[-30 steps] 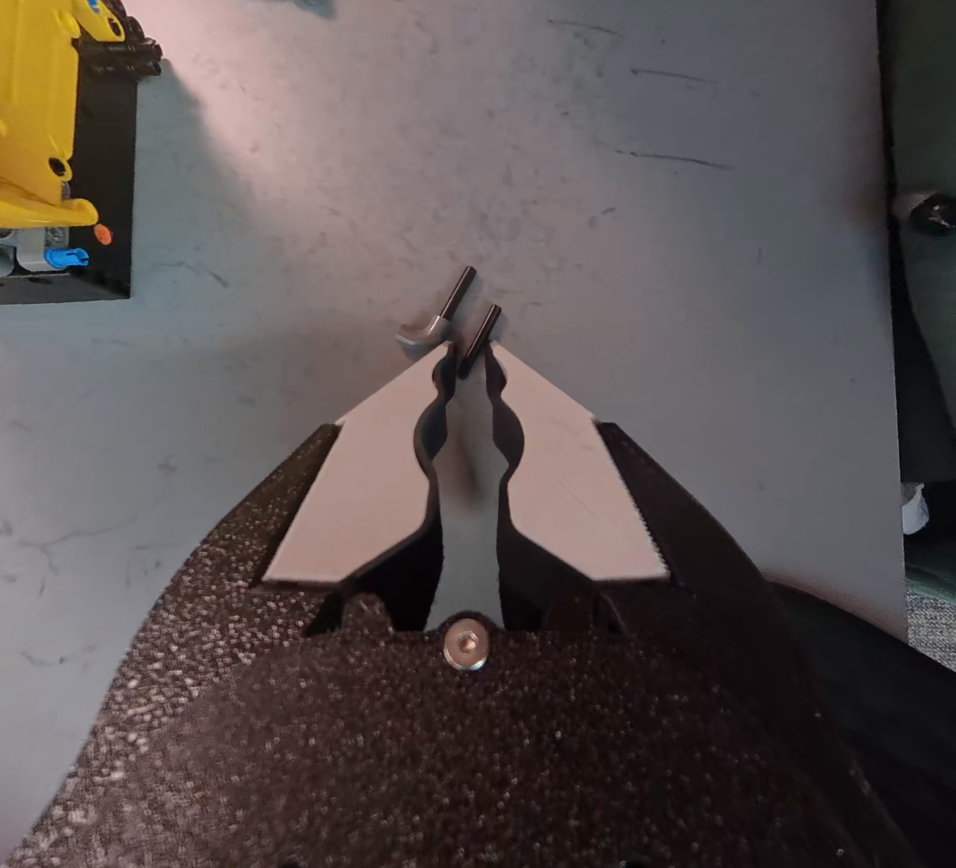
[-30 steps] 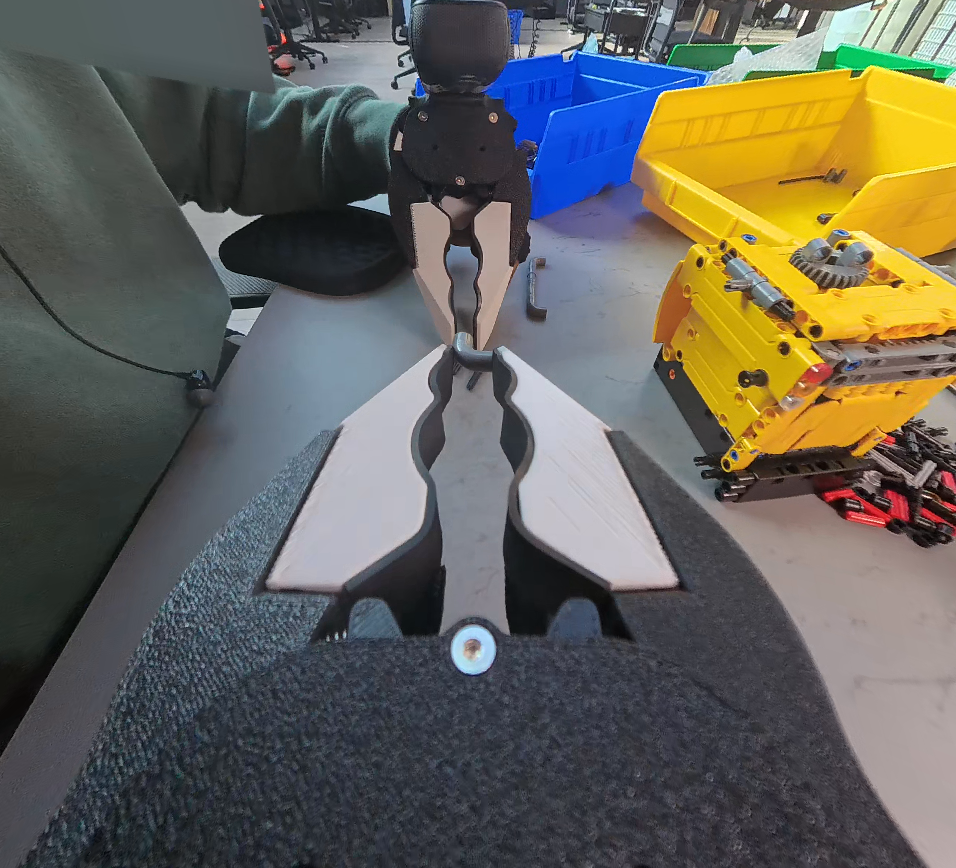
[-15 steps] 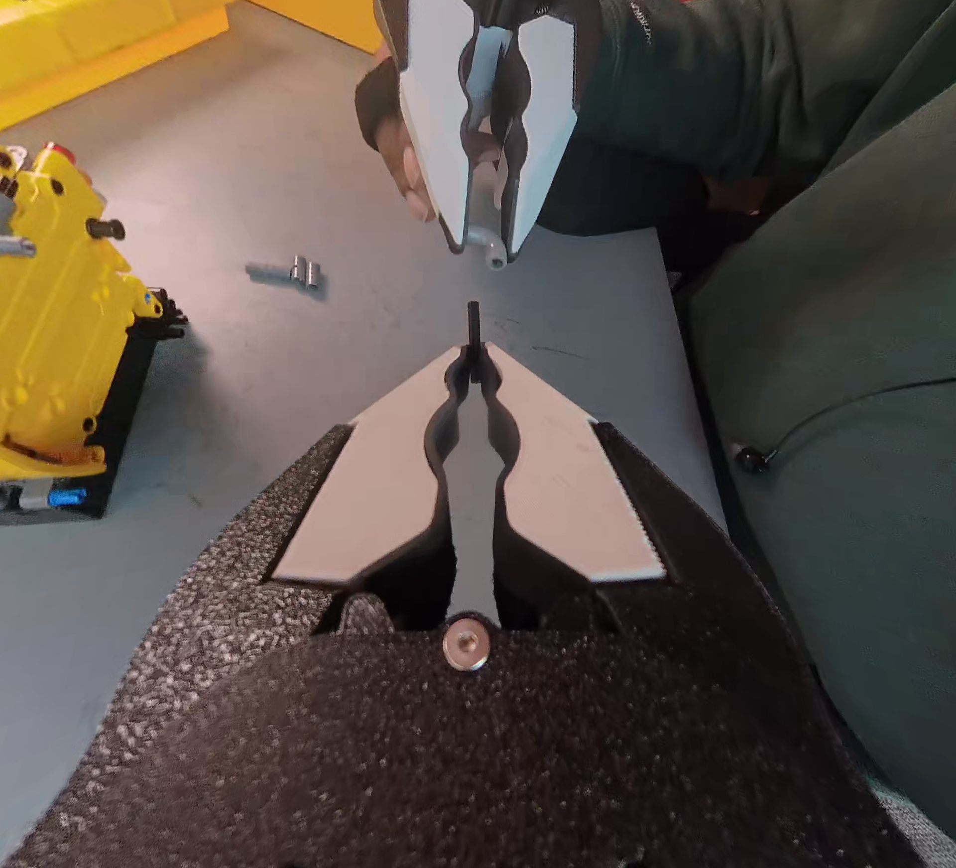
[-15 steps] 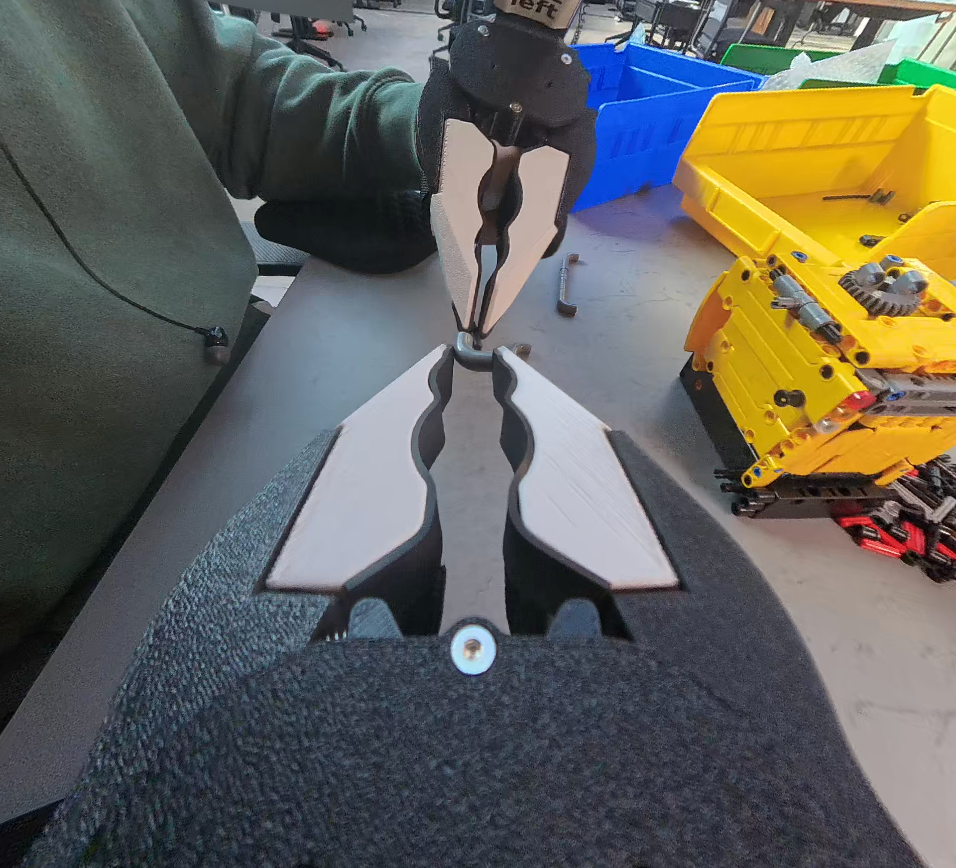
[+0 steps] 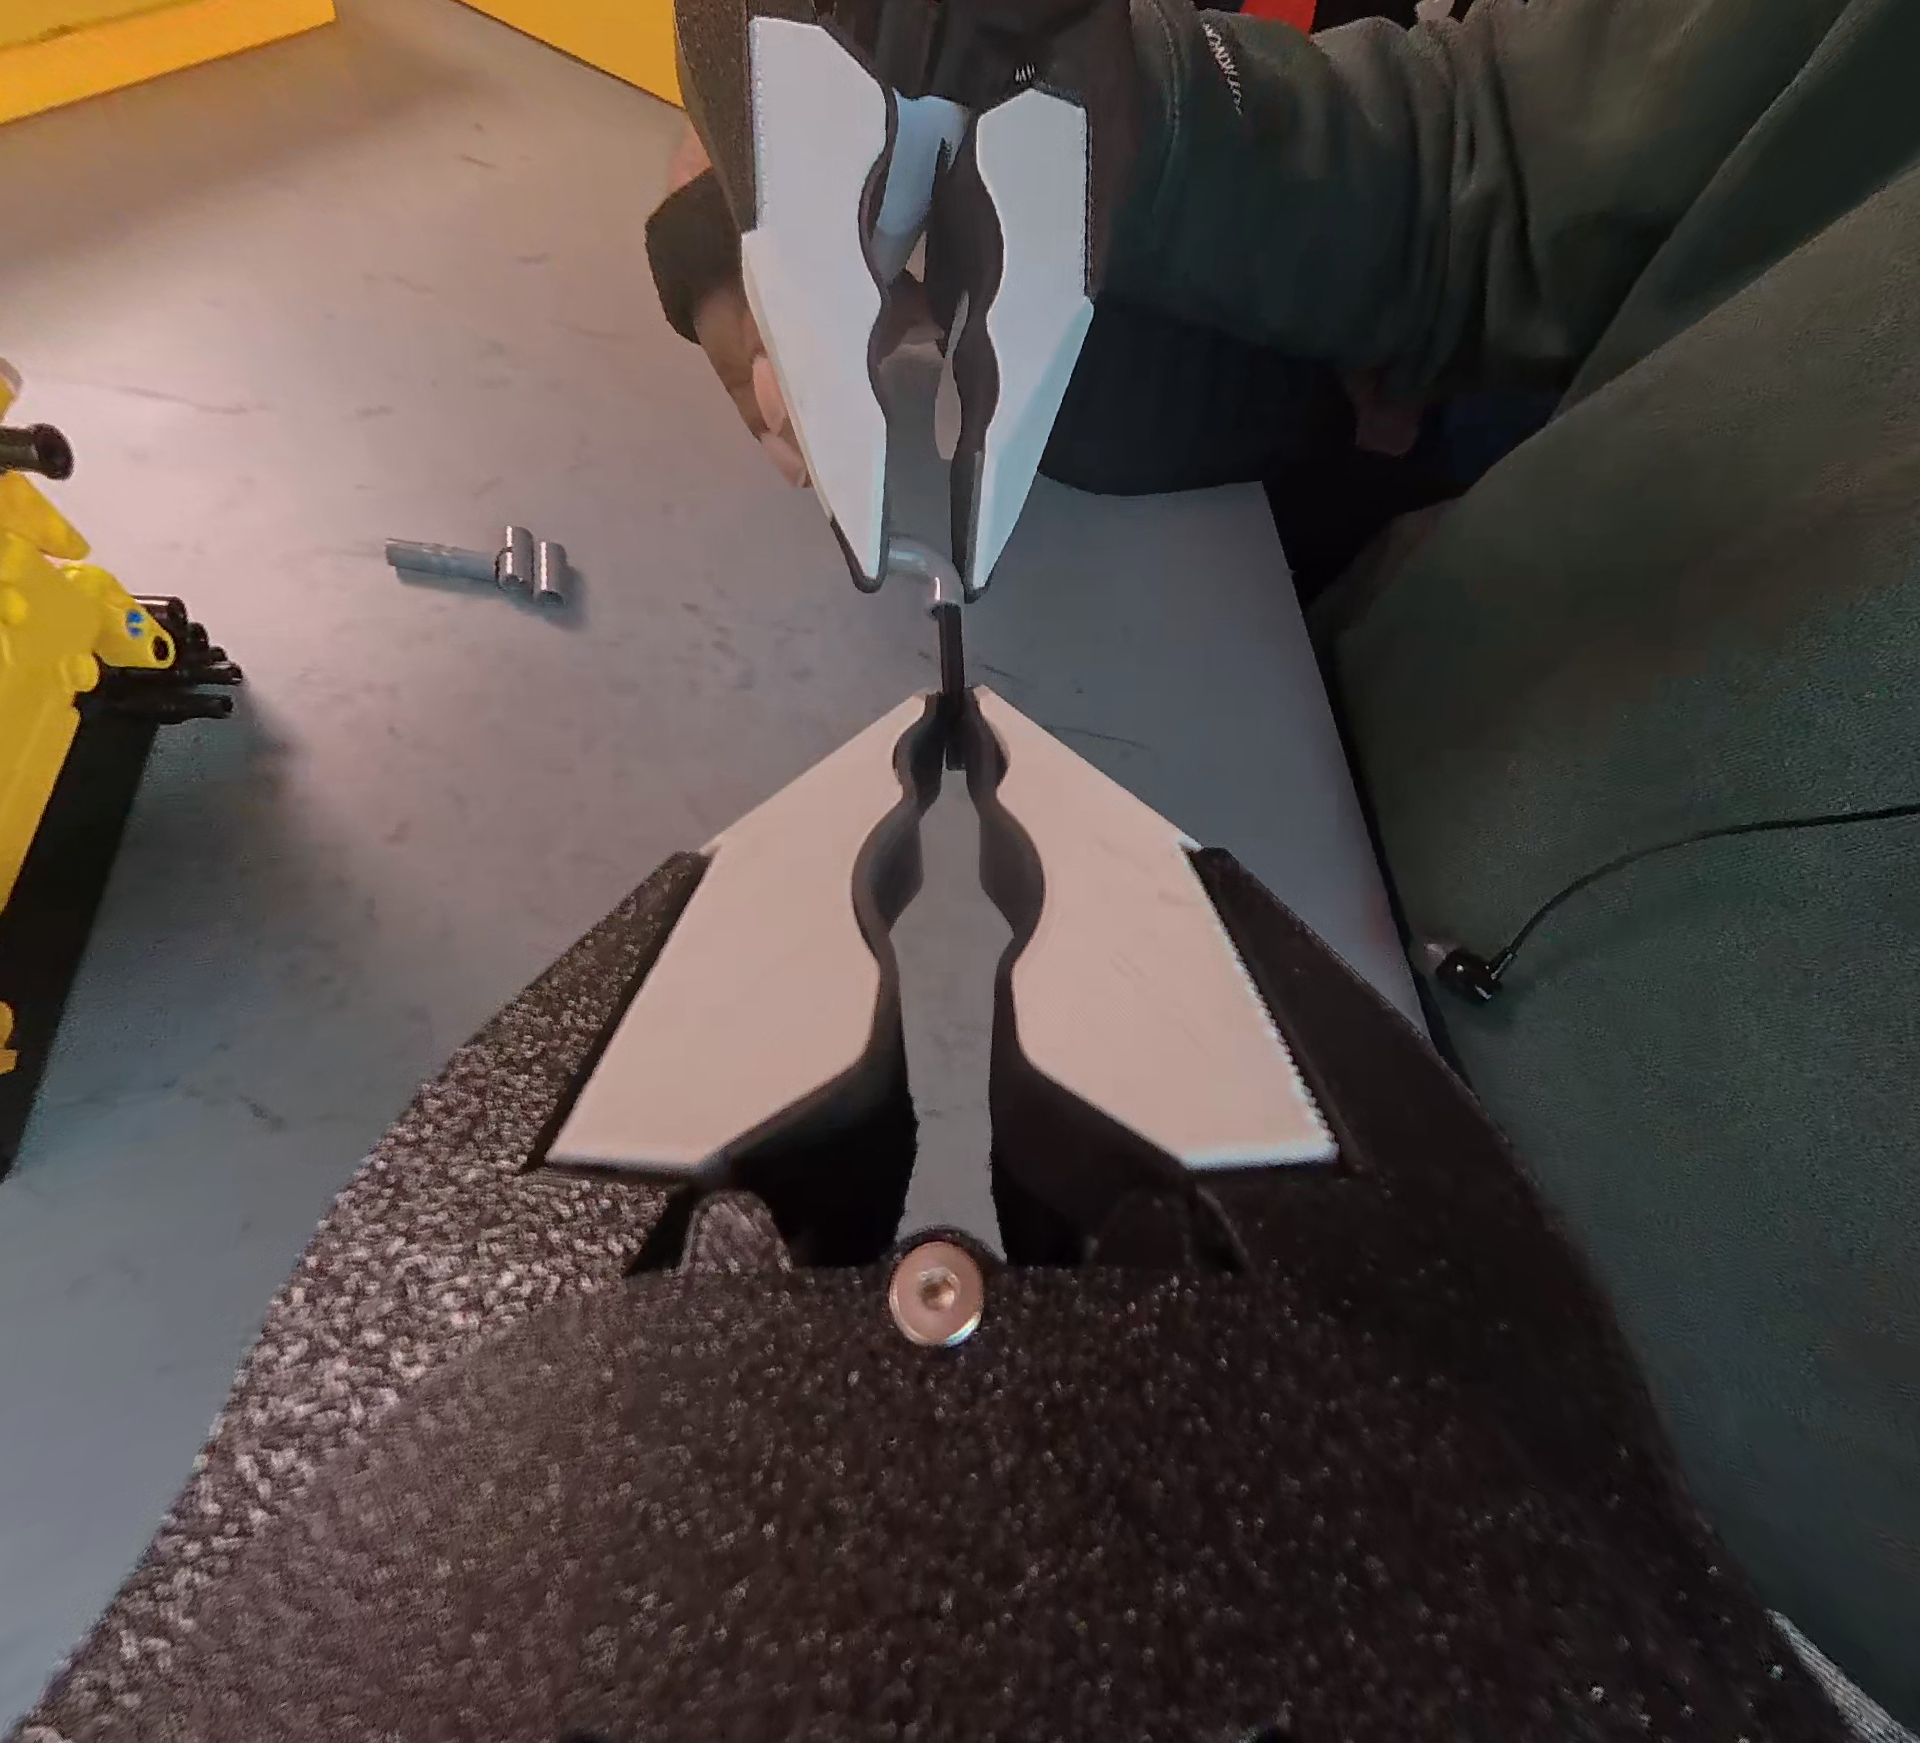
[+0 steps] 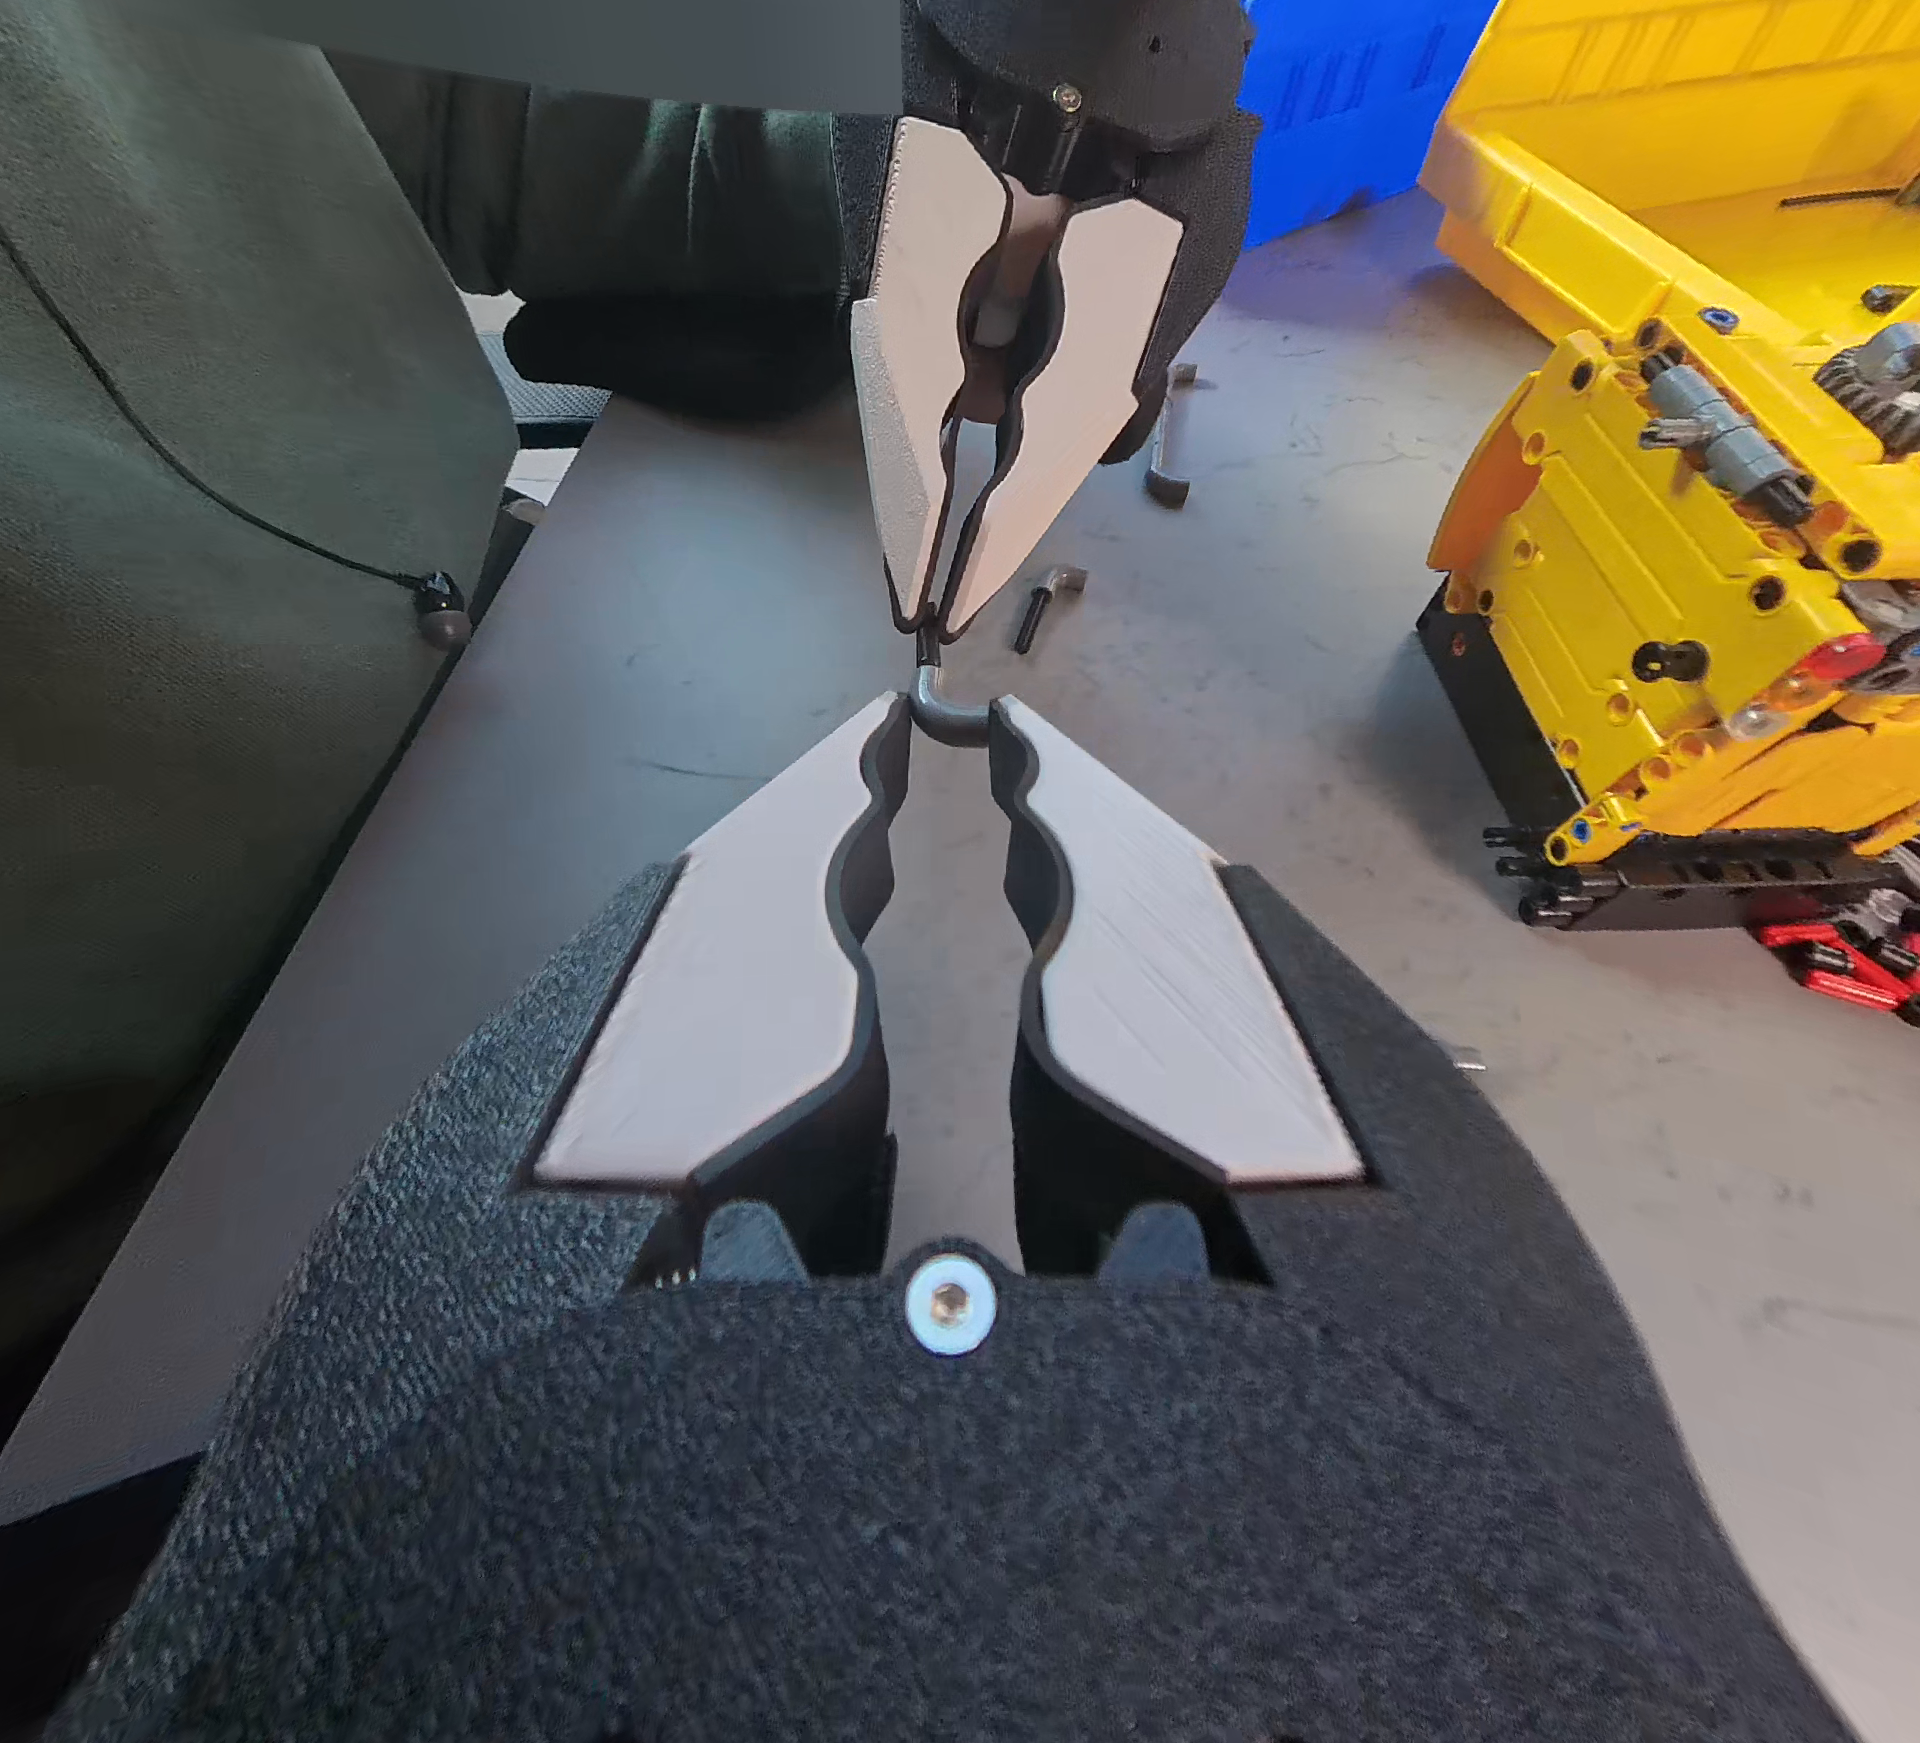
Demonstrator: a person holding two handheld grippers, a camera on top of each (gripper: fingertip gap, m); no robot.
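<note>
Above the grey table [image 5: 312, 914], the left gripper [image 5: 951, 722] pinches a black pin [image 5: 951, 654] whose tip meets the grey elbow [image 6: 948, 719] clamped in the right gripper [image 6: 951, 717], end-on.

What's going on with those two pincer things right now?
Left hand-held gripper shut on black pin. Right hand-held gripper shut on grey elbow piece. Pin meets elbow, above grey table. Nothing between them.

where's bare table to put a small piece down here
Bare table lies right of the right gripper, in front of the yellow brick model. Another patch lies below the grey pins. Crowded where both grippers meet, by the left gripper.
</note>
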